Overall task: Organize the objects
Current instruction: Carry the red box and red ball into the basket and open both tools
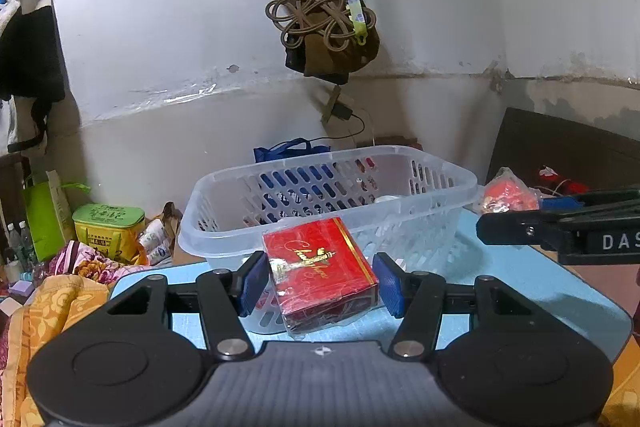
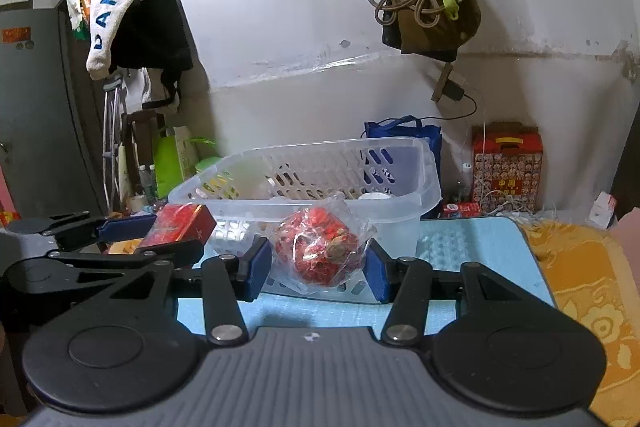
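Observation:
My left gripper [image 1: 320, 281] is shut on a red box with gold script [image 1: 320, 267], held tilted just in front of a clear plastic slotted basket [image 1: 436, 163]. My right gripper [image 2: 318, 263] is shut on a clear bag of red items [image 2: 322, 253], held in front of the same basket [image 2: 428, 167]. In the right wrist view, the left gripper and its red box [image 2: 180, 225] are at the left. In the left wrist view, the right gripper's bag [image 1: 508, 193] is at the right. A white item [image 2: 374, 197] lies inside the basket.
The basket stands on a light blue table [image 2: 460, 247]. An orange patterned cloth [image 2: 592, 287] lies to the right. Bags and a coiled cord [image 1: 320, 15] hang on the wall behind. Boxes and a blue bag [image 2: 400, 131] stand on the floor beyond.

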Tool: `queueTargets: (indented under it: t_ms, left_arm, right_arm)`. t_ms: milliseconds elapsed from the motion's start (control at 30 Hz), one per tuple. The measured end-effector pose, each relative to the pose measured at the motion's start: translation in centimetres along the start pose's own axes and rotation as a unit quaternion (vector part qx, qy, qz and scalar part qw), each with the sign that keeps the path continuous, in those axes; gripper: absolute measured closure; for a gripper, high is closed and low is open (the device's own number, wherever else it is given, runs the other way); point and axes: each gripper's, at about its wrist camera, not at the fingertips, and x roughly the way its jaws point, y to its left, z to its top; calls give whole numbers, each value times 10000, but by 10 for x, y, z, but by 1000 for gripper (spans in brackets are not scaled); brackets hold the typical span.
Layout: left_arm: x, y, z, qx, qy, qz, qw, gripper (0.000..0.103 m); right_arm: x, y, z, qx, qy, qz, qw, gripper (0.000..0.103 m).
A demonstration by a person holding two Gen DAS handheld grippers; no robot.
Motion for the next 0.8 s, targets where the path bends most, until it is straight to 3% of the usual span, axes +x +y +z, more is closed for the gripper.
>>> queueTargets:
  t_ms: [400,800]
  left_arm:
    - [-5,8,4,-41,-95,34,9999,42]
    - [-15,32,30,-352,-300,-4,9989,42]
  right_arm:
    - [-12,-5,7,-26,-145,-110,9998,50]
    - [-22,-10,26,-47,-452,-118,9989,50]
